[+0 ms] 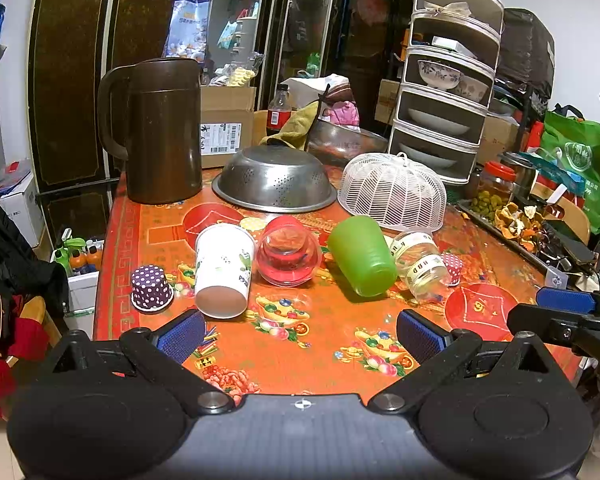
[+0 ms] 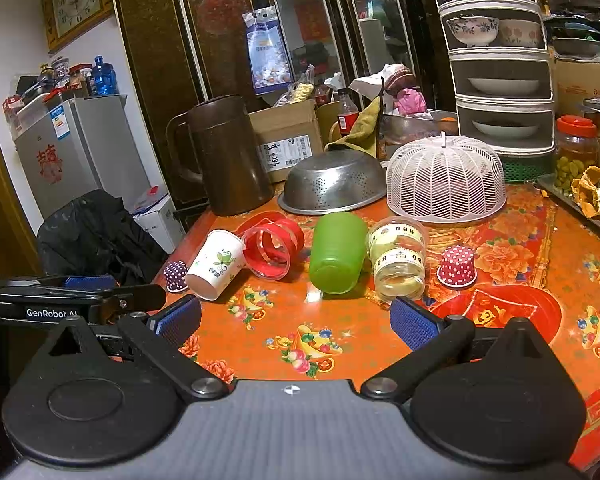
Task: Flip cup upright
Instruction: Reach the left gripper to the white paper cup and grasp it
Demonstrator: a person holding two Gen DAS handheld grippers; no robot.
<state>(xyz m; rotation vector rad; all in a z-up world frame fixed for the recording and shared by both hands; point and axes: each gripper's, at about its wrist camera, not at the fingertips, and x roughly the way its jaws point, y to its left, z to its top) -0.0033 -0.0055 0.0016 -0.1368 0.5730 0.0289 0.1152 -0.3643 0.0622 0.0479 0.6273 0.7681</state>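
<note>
Four cups lie on their sides in a row across the orange patterned tablecloth (image 1: 324, 320): a white paper cup (image 1: 223, 270) with a green leaf print, a clear red plastic cup (image 1: 289, 256), a green plastic cup (image 1: 362, 255) and a clear lidded cup (image 1: 420, 258) with a printed band. A purple polka-dot cupcake liner (image 1: 151, 289) sits mouth-down at the left end, a red one (image 2: 457, 266) at the right. The left gripper (image 1: 300, 336) hovers near the table edge, fingers spread wide and empty. The right gripper (image 2: 296, 320) is likewise released, holding nothing. Behind stand a brown jug (image 1: 162, 132), an overturned steel colander (image 1: 274, 178) and a white mesh food cover (image 1: 394, 190), possibly hiding a dish.
</note>
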